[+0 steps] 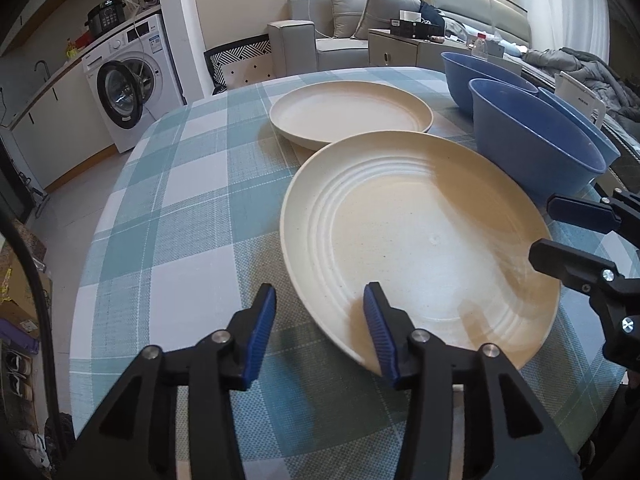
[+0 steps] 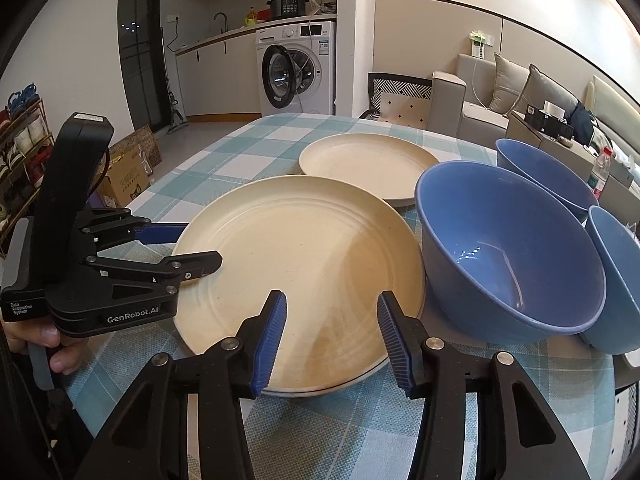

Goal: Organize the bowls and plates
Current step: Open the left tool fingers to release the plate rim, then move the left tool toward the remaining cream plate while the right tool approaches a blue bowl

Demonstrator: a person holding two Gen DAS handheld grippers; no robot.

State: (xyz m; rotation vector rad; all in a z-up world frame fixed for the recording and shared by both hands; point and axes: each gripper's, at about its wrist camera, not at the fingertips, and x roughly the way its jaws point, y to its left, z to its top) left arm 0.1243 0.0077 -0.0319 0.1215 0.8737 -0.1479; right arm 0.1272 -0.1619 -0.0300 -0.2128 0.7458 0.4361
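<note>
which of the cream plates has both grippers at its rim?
The near plate, the one with the ridged rings: left gripper and right gripper sit open at its edge. The far plate lies untouched beyond it.

Two cream plates (image 2: 298, 264) (image 2: 366, 162) and three blue bowls (image 2: 508, 252) (image 2: 540, 172) (image 2: 616, 276) on one checked table (image 2: 248, 140)

The tablecloth (image 1: 180, 208) carries a check of pale teal, green and white. The near plate (image 2: 304, 264) is cream with faint ringed grooves; the far plate (image 2: 368, 164) is the same cream. The three bowls (image 2: 508, 248) are blue. Both the left gripper (image 1: 320, 330) and the right gripper (image 2: 332, 336) are black with ribbed blue pads (image 2: 272, 336). The washing machine (image 2: 298, 68) is white.
</note>
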